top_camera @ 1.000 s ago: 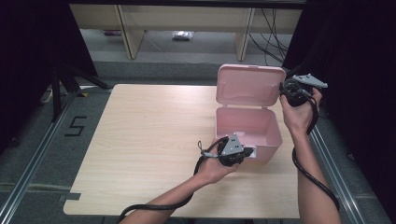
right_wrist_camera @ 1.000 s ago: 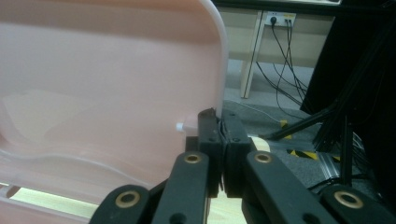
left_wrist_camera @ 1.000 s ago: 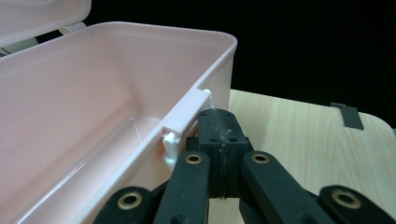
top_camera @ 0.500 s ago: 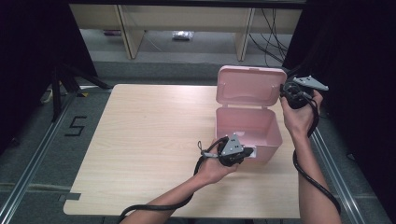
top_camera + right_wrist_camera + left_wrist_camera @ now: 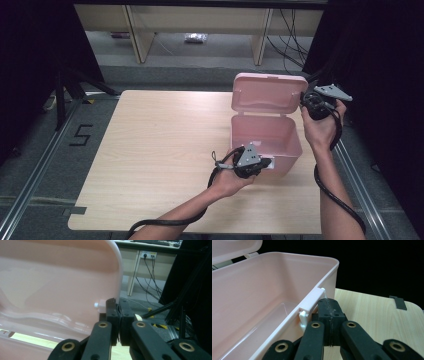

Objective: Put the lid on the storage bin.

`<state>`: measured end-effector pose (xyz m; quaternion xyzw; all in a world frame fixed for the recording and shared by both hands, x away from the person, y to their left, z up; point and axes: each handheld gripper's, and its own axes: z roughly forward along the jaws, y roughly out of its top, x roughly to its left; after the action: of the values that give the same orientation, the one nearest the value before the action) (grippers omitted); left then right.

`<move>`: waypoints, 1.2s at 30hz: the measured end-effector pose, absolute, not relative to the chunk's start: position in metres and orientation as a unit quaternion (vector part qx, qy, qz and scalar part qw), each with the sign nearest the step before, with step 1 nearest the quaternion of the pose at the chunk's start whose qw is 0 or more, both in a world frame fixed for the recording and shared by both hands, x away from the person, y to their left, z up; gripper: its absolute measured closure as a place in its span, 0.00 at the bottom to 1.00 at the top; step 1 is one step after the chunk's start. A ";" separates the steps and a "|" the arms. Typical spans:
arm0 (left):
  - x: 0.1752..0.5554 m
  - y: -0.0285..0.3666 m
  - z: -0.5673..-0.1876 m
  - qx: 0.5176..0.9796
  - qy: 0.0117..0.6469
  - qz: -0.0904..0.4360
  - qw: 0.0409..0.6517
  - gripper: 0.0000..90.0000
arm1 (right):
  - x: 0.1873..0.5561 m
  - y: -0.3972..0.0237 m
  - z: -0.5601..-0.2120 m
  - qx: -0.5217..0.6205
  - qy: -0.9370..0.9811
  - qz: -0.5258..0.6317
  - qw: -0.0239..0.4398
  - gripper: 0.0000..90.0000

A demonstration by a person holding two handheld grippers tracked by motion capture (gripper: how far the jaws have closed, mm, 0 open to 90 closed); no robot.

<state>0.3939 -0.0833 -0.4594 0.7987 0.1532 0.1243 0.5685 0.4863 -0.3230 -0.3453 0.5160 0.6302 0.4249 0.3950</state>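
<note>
A pink plastic box [image 5: 292, 145] stands open on the right part of the wooden table, its lid [image 5: 267, 92] raised upright at the back. My left gripper [image 5: 269, 163] is shut at the box's front wall. In the left gripper view its closed tips [image 5: 328, 302] touch the white latch catch [image 5: 312, 300] on the pink rim [image 5: 262, 290]; the box looks hollow inside. My right gripper [image 5: 306, 100] is shut at the lid's right edge. In the right gripper view the closed tips [image 5: 117, 302] rest against the lid's rim [image 5: 57, 272] beside a small white tab [image 5: 100, 304].
The wooden table [image 5: 165, 135] stretches bare to the left of the box. Metal rails [image 5: 35, 165] run along the floor on both sides, with a taped "5" [image 5: 80, 135] at left. Shelving legs [image 5: 135, 35] and cables stand behind the table.
</note>
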 end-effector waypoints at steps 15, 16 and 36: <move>0.394 -0.084 -0.459 0.799 0.154 0.125 0.568 1.00 | 0.479 -0.323 -0.348 0.513 0.629 0.426 0.401 1.00; 0.394 -0.084 -0.459 0.799 0.153 0.125 0.568 1.00 | 0.479 -0.323 -0.348 0.512 0.630 0.424 0.402 1.00; 0.394 -0.084 -0.459 0.800 0.153 0.123 0.567 1.00 | 0.473 -0.323 -0.350 0.505 0.632 0.425 0.405 0.99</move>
<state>0.3944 -0.0839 -0.4587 0.7999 0.1527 0.1235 0.5671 0.4730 -0.3233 -0.3495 0.5053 0.6324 0.4254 0.4047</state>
